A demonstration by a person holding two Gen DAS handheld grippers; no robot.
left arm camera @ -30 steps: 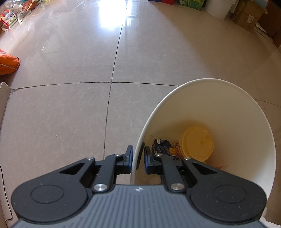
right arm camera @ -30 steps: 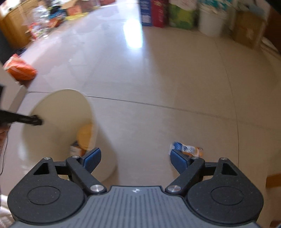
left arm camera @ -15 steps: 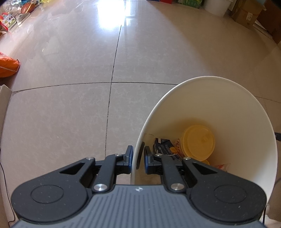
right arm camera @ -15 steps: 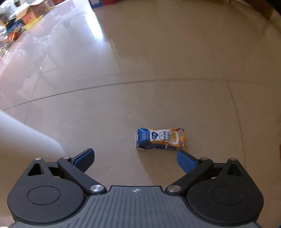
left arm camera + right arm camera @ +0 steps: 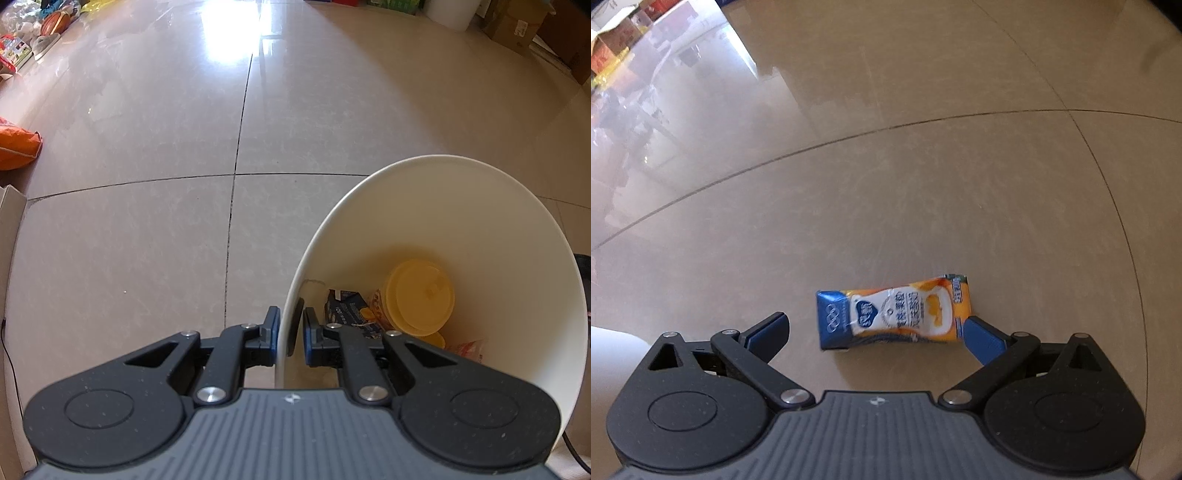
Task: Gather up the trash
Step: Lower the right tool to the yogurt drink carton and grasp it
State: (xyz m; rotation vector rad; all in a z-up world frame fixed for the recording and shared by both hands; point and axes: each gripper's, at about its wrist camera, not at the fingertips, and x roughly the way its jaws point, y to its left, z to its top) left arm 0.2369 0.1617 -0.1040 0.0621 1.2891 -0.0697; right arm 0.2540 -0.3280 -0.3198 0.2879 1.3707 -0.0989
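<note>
Left wrist view: our left gripper (image 5: pixel 289 328) is closed on the near rim of the white bin (image 5: pixel 517 258), one finger outside the wall and one inside, with the rim pinched between the pads. The bin is tilted toward us, so we look down into it. At its bottom lie a yellow lid (image 5: pixel 421 297), a dark blue carton (image 5: pixel 345 306) partly covered by the inner finger, and a pale reddish wrapper (image 5: pixel 469 347) whose print we cannot read. The bin's near wall and base are hidden behind the gripper body. On the tiled floor (image 5: pixel 147 229), an orange bag (image 5: pixel 16 146) is cut off at the left edge, and cardboard boxes (image 5: pixel 517 26) at the far right are too distorted to detail.

Right wrist view: our right gripper (image 5: pixel 875 328) is spread wide and holds nothing. The crushed drink carton (image 5: pixel 892 315), blue at one end and orange at the other, lies flat on the floor between the two fingers, crosswise to them. Its orange end sits just beside the right fingertip (image 5: pixel 982 336); we cannot tell whether they touch. The left fingertip is clearly apart from the blue end. A pale blurred shape at the lower left edge is cut off and cannot be identified.
</note>
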